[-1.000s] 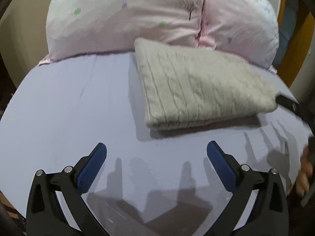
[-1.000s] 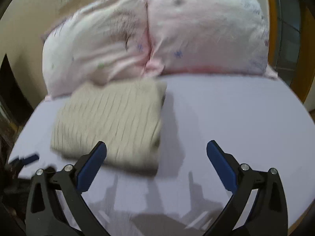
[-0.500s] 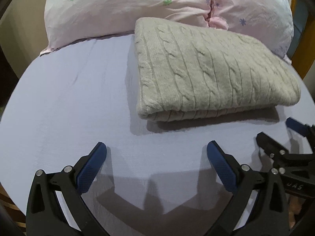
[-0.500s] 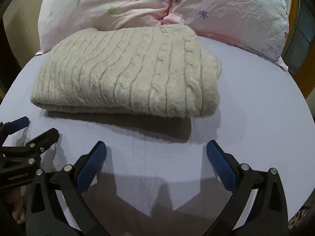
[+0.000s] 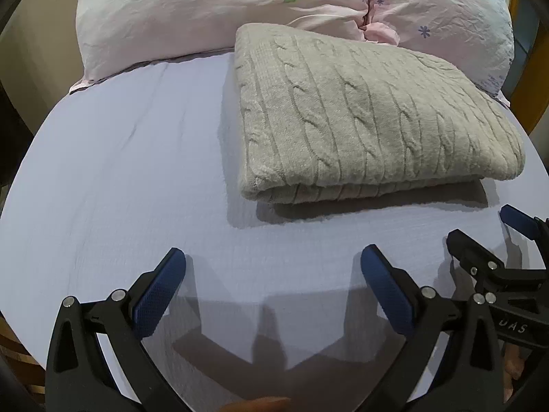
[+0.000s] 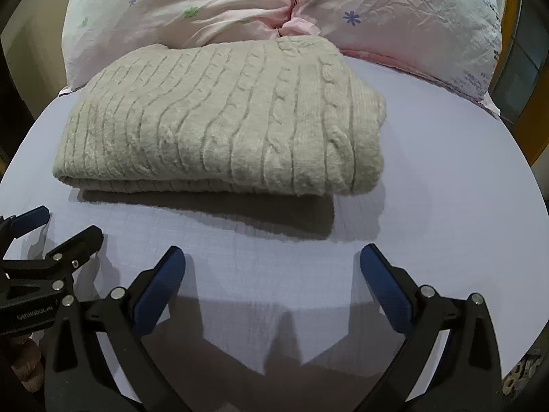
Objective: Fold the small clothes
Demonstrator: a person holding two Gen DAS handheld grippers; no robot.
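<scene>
I see the folded beige cable-knit sweater (image 5: pixel 370 116) lying flat on the lavender bed sheet (image 5: pixel 130 171), its far edge touching the pink floral pillows (image 5: pixel 240 3). My left tool (image 5: pixel 272 267) and right tool (image 6: pixel 272 267) both hover spread wide and empty over bare sheet, side by side, just short of the sweater's near folded edge.

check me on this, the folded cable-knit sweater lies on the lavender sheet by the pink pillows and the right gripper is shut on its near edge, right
Not quite. The right gripper is open and short of the cable-knit sweater, as the right wrist view shows. The rest holds: it lies folded on the lavender sheet by the pink pillows.
</scene>
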